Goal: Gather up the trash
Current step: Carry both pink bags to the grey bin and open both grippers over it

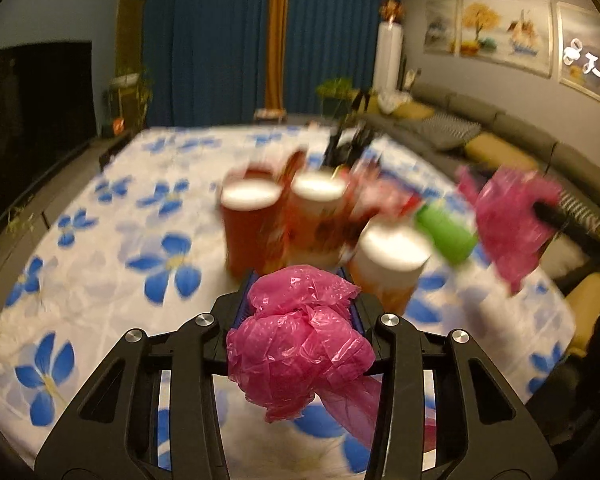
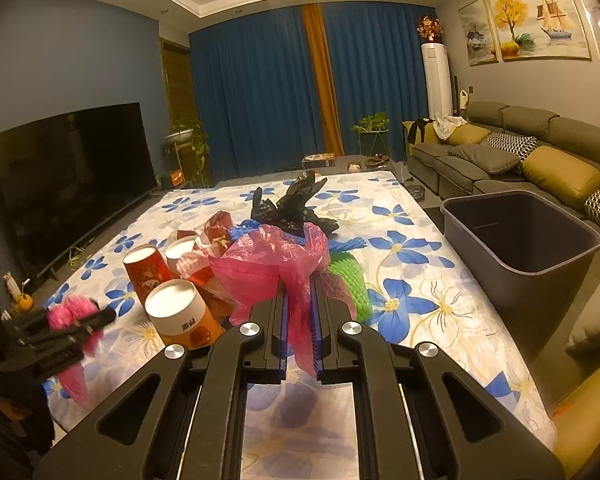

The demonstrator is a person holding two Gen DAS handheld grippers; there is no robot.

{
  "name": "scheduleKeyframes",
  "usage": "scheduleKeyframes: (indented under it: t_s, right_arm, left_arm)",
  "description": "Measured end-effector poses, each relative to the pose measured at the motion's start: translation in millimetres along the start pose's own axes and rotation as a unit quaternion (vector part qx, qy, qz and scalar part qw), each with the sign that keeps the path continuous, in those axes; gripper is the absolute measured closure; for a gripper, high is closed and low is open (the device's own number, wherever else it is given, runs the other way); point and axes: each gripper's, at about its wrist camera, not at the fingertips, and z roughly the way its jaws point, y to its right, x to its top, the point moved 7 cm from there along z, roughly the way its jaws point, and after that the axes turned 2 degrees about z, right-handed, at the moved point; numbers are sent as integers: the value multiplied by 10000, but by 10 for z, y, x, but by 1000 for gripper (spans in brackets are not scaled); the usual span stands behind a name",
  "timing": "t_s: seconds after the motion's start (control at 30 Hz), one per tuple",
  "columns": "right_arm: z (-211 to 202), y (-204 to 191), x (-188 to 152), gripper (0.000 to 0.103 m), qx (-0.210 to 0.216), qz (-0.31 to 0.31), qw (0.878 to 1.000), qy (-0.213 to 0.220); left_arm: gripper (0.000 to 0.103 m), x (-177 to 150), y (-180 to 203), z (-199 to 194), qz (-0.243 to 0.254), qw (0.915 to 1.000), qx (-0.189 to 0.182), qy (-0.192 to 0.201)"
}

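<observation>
Two claws each clench crumpled pink plastic bag film: the left claw (image 1: pixel 300 300) on one wad (image 1: pixel 300 344), the right claw (image 2: pixel 300 320) pinching another (image 2: pixel 272 268). Ahead, three paper cups (image 2: pixel 180 312), a green foam net (image 2: pixel 346 280) and a black bag (image 2: pixel 296 204) crowd the desk's blue-flowered cloth (image 2: pixel 420 280). A grey bin (image 2: pixel 520 240) stands beside it, near the sofa (image 2: pixel 520 152).

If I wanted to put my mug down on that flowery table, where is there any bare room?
Bare cloth lies between the green net and the grey bin. The far end toward the curtains, beyond the black bag, is free too, as is the TV side left of the cups. The middle is crowded: cups, wrappers and pink plastic packed together.
</observation>
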Motion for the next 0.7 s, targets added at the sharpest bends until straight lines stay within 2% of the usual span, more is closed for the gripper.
scheduleKeyframes:
  t_s: [0.13, 0.3, 0.5, 0.7]
  right_arm:
    - [-62, 38, 106, 92, -9, -60, 9999, 146]
    - [-178, 212, 319, 92, -196, -107, 9988, 447]
    - [-321, 658, 625, 92, -714, -69, 9936, 868]
    - [-461, 1213, 911, 92, -1316, 23, 9833, 1258]
  left_arm:
    - [64, 360, 244, -147, 81, 9987, -180, 470]
    - [64, 764, 700, -148, 233, 9953, -456, 827]
    - [64, 1127, 1441, -35, 436, 9887, -966, 1056]
    - [64, 1429, 2150, 264, 504, 9828, -1351, 1151]
